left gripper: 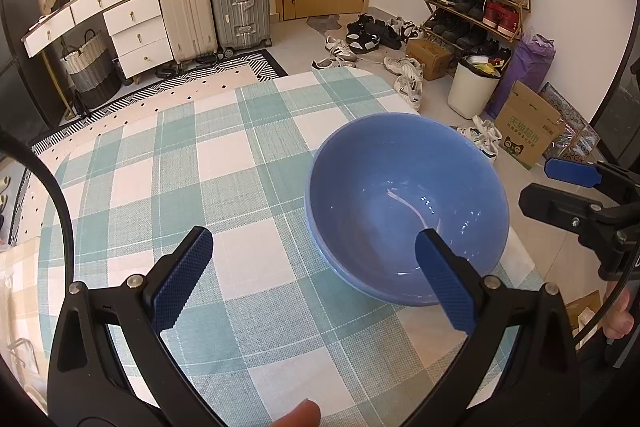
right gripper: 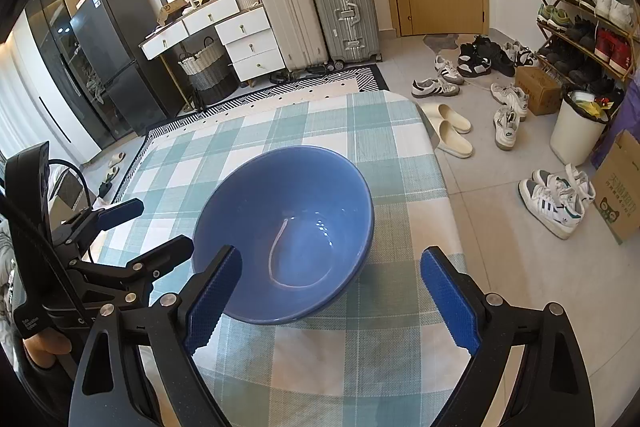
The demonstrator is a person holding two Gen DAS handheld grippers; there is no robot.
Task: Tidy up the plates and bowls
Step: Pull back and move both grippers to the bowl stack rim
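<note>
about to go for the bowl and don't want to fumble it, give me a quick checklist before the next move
1. Left claw open, nothing between its pads: ok.
2. Right claw open, nothing between its pads: ok.
3. Glossy blue round bowl upright on the green-and-white checked tablecloth: ok.
4. One bowl or a nested stack: the left wrist view shows a second blue rim just below the upper one, so likely stacked; how many, cannot tell.
5. Bowl interior free of food: ok, only a pale curved mark at the bottom.
6. Plates to organise in sight: not ok, none visible in either view.
</note>
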